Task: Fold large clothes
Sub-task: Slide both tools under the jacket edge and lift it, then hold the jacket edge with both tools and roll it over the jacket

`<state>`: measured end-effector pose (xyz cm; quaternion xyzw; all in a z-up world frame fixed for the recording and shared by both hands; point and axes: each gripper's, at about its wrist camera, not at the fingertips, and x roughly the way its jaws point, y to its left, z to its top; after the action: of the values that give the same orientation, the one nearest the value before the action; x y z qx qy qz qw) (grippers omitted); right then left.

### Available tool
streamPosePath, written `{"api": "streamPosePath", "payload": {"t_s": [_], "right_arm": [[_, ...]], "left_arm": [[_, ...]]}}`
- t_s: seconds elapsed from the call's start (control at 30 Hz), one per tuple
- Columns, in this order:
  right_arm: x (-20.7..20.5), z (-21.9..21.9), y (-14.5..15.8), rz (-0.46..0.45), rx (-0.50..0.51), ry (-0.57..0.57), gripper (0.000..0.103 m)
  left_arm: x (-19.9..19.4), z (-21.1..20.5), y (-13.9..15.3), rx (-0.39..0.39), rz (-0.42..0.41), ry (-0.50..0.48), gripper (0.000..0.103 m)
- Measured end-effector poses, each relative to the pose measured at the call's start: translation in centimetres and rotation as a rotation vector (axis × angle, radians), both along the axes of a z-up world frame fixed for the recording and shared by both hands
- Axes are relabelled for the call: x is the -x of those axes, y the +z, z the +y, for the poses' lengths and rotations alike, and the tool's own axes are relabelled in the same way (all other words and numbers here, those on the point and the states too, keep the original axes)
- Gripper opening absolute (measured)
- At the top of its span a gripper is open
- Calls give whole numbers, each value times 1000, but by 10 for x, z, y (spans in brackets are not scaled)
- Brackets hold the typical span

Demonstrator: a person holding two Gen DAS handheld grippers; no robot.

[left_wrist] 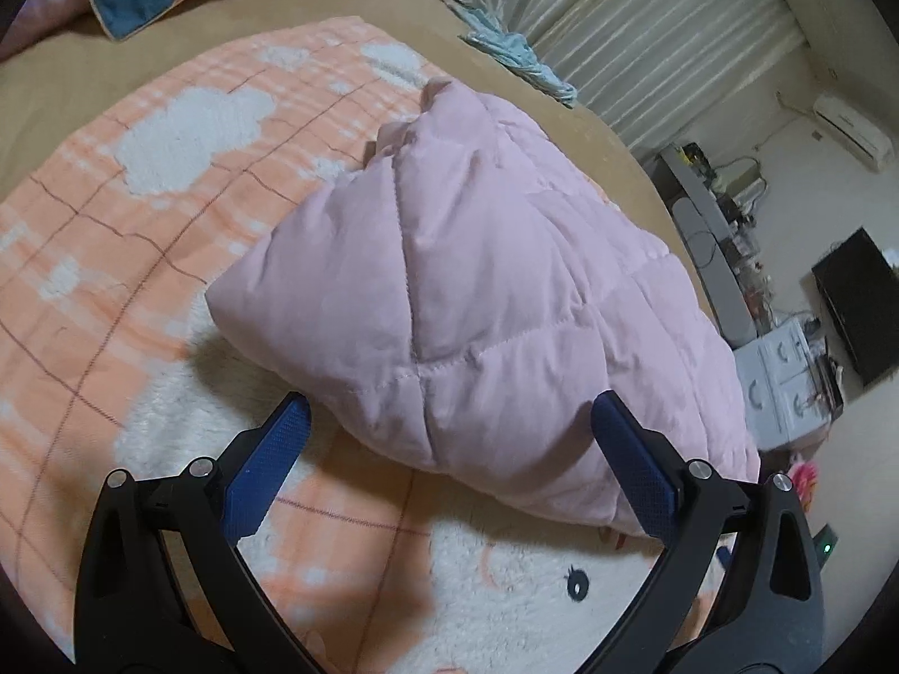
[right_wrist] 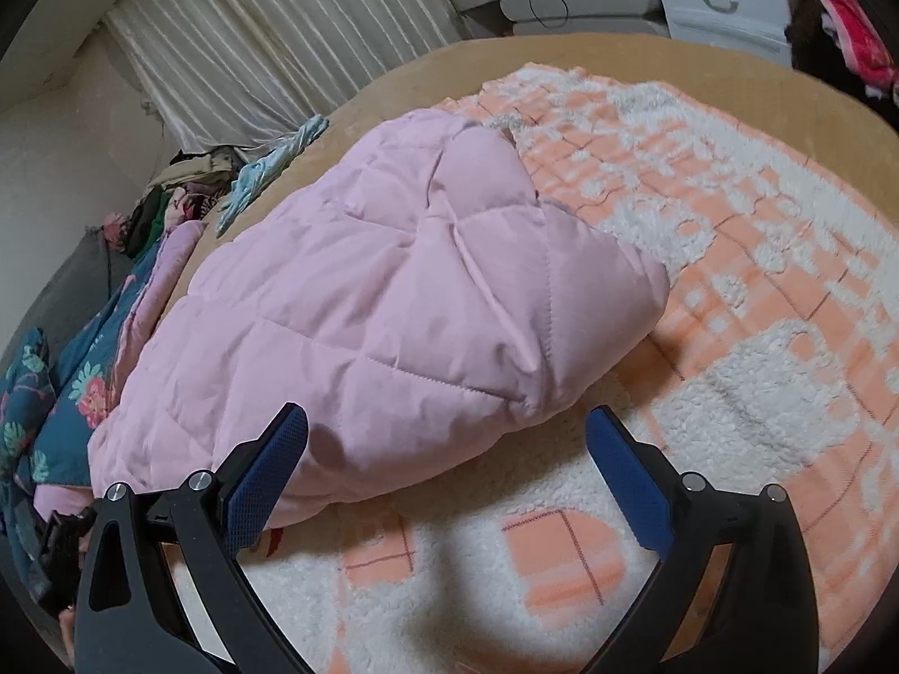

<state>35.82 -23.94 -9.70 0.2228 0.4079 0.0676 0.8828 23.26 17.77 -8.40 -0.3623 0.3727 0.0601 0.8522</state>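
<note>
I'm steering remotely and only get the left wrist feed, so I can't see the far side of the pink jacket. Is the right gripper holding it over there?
Observer: No. The right gripper is open with nothing between its fingers, just short of the pink quilted jacket.
Operator: What lies past the jacket on that side?
Observer: A dark teal floral quilt sits bunched along the jacket's far edge, with a pile of dark clothes beyond it near the curtain.
Operator: And what's under the right gripper?
Observer: The orange and white fleece blanket. The gripper's shadow falls on it, and the jacket's rounded folded end lies on it.
</note>
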Motion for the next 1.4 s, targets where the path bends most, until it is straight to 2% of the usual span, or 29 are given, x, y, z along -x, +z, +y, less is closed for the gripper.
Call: {"api": "streamPosePath", "payload": {"t_s": [0.13,0.4,0.63,0.97,1.2,1.27,1.3,1.33,1.37,1.4], "right_arm": [[-9,-4,-8,28,-39,-8,99],[-23,-7,-19,59,-97,-4,99],[-36,-8,-28,75,-150,8,99],[-59,-3,-36,73,-192,53,99],[-75,3,-39,47,-195,79,99],[-79,5,-39,34,-186,87,96],[-81,5,-39,24,-191,98,88],[-82,6,-39,13,-204,115,78],[-84,6,-39,6,-218,129,73],[-83,8,-37,-1,-224,138,65]], "left_arm": [[-7,1,-3,17,5,9,94],[-16,1,-9,-10,19,10,95],[-18,1,-13,7,18,2,95],[-33,9,-33,158,-5,-1,95],[-40,10,-35,180,-24,17,95],[-43,8,-33,169,-25,21,95],[-43,7,-31,156,-28,18,94],[-43,5,-29,143,-36,13,87],[-43,3,-27,131,-42,7,77],[-43,1,-22,106,-54,0,72]]}}
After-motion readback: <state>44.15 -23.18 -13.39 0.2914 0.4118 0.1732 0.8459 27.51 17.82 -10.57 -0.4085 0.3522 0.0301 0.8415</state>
